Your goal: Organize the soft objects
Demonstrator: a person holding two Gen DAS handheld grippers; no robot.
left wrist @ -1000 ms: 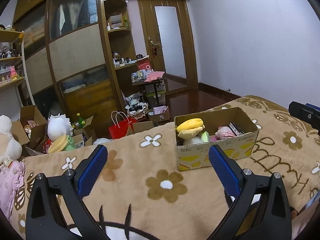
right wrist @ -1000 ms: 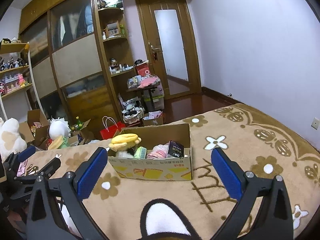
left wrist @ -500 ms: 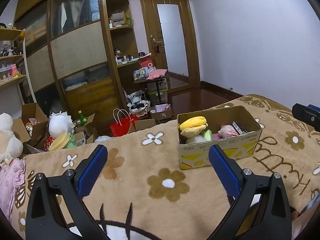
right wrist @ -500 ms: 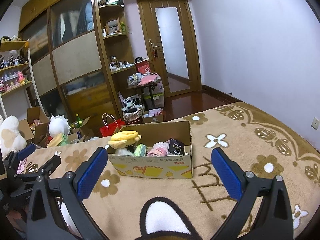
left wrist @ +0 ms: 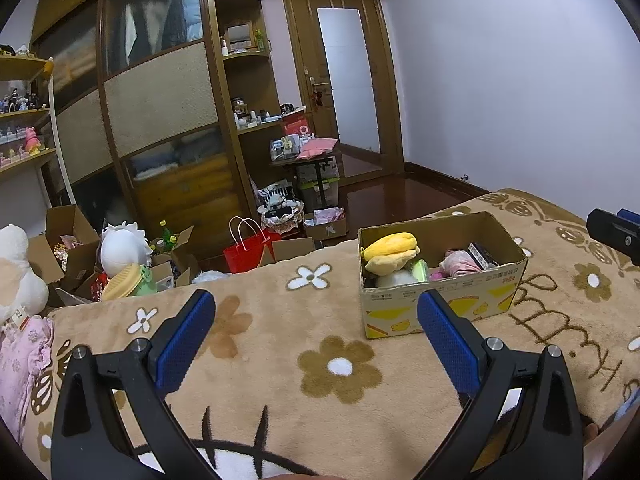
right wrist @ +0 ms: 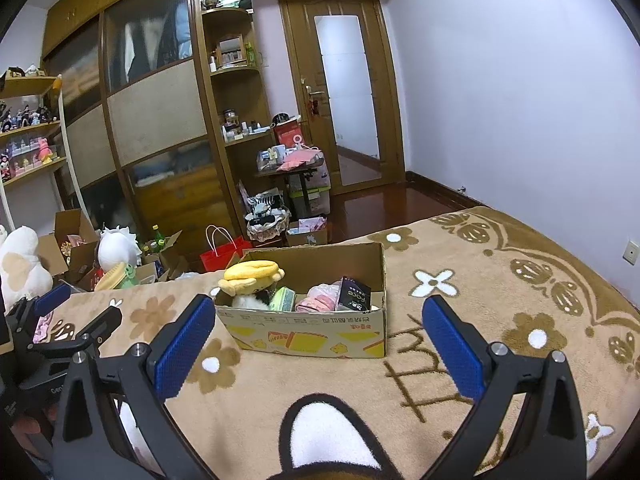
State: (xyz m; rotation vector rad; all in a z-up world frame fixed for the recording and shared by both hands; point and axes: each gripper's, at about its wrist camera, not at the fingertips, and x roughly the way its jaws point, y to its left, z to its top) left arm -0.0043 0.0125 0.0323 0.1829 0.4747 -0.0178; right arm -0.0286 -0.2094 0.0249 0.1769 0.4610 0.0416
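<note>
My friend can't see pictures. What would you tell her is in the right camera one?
A cardboard box sits on a tan flowered blanket, holding a yellow plush and other small things. The right tool is open and empty in front of it.

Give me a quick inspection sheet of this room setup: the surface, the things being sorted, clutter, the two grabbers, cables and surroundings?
Surface: tan flower-print blanket on a bed.
Job's things: open cardboard box on the blanket, holding a yellow plush, a pink soft item, a green item and a small black box.
Clutter: on the floor beyond, a red paper bag, open cartons and a white plush.
Grippers: left gripper open, empty; right gripper open, empty.
Cables: nothing seen.
Surroundings: wooden wardrobe, door, cluttered small table.
</note>
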